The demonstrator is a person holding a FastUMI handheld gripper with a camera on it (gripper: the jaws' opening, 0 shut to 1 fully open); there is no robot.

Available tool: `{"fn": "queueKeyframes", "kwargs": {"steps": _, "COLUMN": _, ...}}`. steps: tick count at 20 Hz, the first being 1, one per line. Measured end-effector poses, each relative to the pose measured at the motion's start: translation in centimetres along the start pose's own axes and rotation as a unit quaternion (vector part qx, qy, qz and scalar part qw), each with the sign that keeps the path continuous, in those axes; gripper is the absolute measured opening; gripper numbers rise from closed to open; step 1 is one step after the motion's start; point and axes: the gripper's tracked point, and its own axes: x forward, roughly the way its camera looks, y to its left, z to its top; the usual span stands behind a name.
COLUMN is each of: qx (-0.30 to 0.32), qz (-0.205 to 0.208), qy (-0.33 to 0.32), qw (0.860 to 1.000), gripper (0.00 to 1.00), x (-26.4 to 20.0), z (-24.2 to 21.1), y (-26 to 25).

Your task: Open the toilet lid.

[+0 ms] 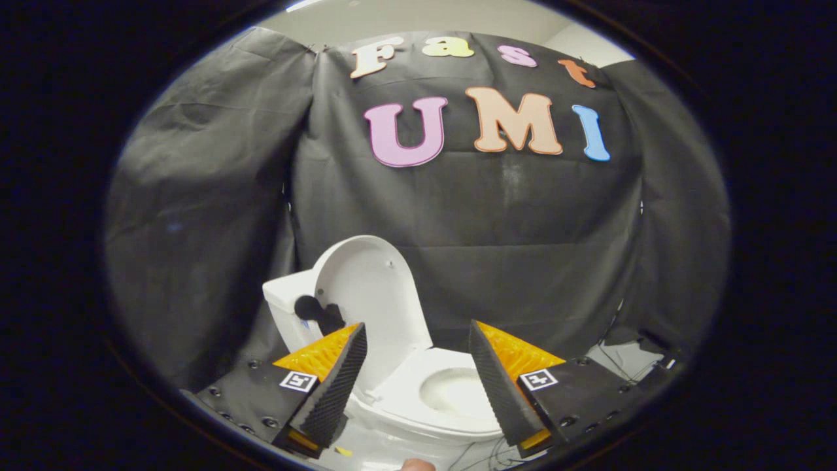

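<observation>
Standing upright against the tank (pixel 282 296), toilet lid (pixel 367 288) points long axis up, beyond the left finger. Bowl (pixel 451 392) sits between the fingers. Claw (pixel 417 366) released, spread wide, gripping nothing.

Your gripper (pixel 418 376) hangs with fingers spread wide and empty; between and beyond them sits the toilet (pixel 425 399), its lid (pixel 369 288) upright against the tank (pixel 288 307) behind.
</observation>
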Motion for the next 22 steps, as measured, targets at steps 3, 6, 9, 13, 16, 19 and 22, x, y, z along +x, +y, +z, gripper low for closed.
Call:
{"fn": "queueKeyframes", "kwargs": {"steps": 3, "qx": -0.011, "qz": 0.006, "qy": 0.0, "qw": 1.0, "gripper": 0.96, "x": -1.0, "z": -0.5, "y": -0.6}}
{"fn": "queueKeyframes", "kwargs": {"steps": 6, "qx": -0.026, "qz": 0.043, "qy": -0.037, "qw": 0.998, "gripper": 0.97, "x": -2.0, "z": 0.4, "y": 0.5}}
{"fn": "queueKeyframes", "kwargs": {"steps": 9, "qx": -0.004, "qz": 0.056, "qy": -0.069, "qw": 0.996, "gripper": 0.98, "x": -2.2, "z": 0.8, "y": -1.0}}
{"fn": "queueKeyframes", "kwargs": {"steps": 13, "qx": 0.008, "qz": 0.028, "qy": -0.037, "qw": 0.999, "gripper": 0.98, "x": -1.5, "z": -1.9, "y": -4.8}}
{"fn": "queueKeyframes", "kwargs": {"steps": 16, "qx": 0.012, "qz": 0.018, "qy": -0.021, "qw": 1.0, "gripper": 0.98, "x": -1.6, "z": -3.2, "y": -7.1}}
{"fn": "queueKeyframes", "kwargs": {"steps": 19, "qx": 0.021, "qz": 0.003, "qy": -0.024, "qw": 0.999, "gripper": 0.98, "x": -2.1, "z": -3.3, "y": -9.3}}
{"fn": "queueKeyframes", "kwargs": {"steps": 22, "qx": 0.035, "qz": -0.006, "qy": -0.032, "qw": 0.999, "gripper": 0.97, "x": -2.5, "z": -3.4, "y": -10.7}}
